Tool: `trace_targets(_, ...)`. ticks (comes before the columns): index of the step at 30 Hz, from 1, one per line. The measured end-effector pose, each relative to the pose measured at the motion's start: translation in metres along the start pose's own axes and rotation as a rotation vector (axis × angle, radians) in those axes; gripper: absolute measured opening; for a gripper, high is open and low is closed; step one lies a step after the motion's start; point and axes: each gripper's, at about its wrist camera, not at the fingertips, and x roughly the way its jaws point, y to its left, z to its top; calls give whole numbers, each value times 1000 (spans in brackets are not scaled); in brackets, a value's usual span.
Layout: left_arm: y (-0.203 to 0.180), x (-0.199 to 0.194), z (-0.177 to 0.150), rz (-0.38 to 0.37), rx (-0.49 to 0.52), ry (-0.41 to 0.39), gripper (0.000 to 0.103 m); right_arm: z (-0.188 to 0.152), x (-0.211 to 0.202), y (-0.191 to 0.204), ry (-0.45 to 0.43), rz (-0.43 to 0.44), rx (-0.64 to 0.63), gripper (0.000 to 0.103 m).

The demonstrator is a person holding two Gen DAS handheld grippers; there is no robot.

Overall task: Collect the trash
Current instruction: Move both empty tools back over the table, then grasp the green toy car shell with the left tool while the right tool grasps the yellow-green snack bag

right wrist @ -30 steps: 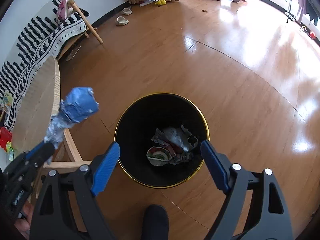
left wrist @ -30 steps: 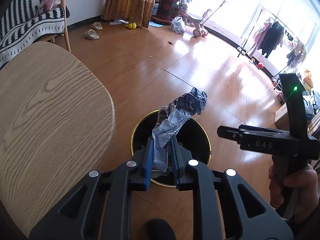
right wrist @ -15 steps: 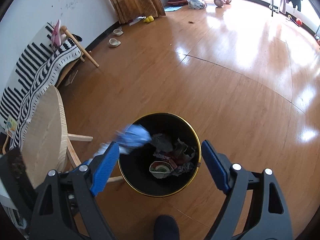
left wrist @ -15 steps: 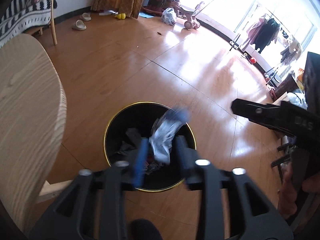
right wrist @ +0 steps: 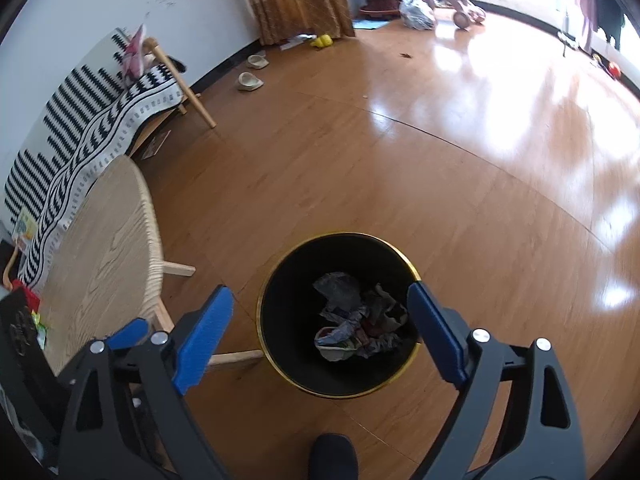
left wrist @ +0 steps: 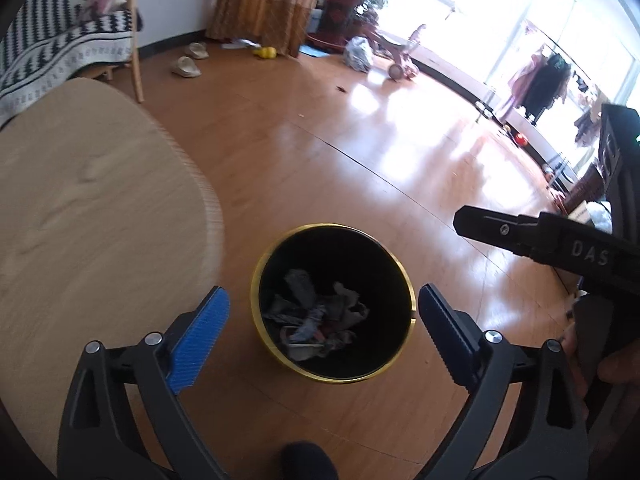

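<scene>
my left gripper (left wrist: 322,322) hangs over the black bin (left wrist: 280,356) (gold rim), blue fingers spread wide with nothing between them. my right gripper (right wrist: 320,320) is spread just as wide and bare, above the same bin (right wrist: 280,364). crumpled trash (left wrist: 320,326) lies at the bottom. the wooden table (left wrist: 80,216) is left, near.

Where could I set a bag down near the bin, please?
Bare wooden floor lies beyond the trash bin, toward the windows. The round table top left of the bin looks bare in the left wrist view. Inside the bin, crumpled trash crowds the bottom.
</scene>
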Motion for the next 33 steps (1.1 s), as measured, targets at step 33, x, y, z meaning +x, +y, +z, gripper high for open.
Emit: trace_targets(33, 494, -221, -91, 761, -737, -151, 93, -105, 97, 438, 201, 225, -643, 90)
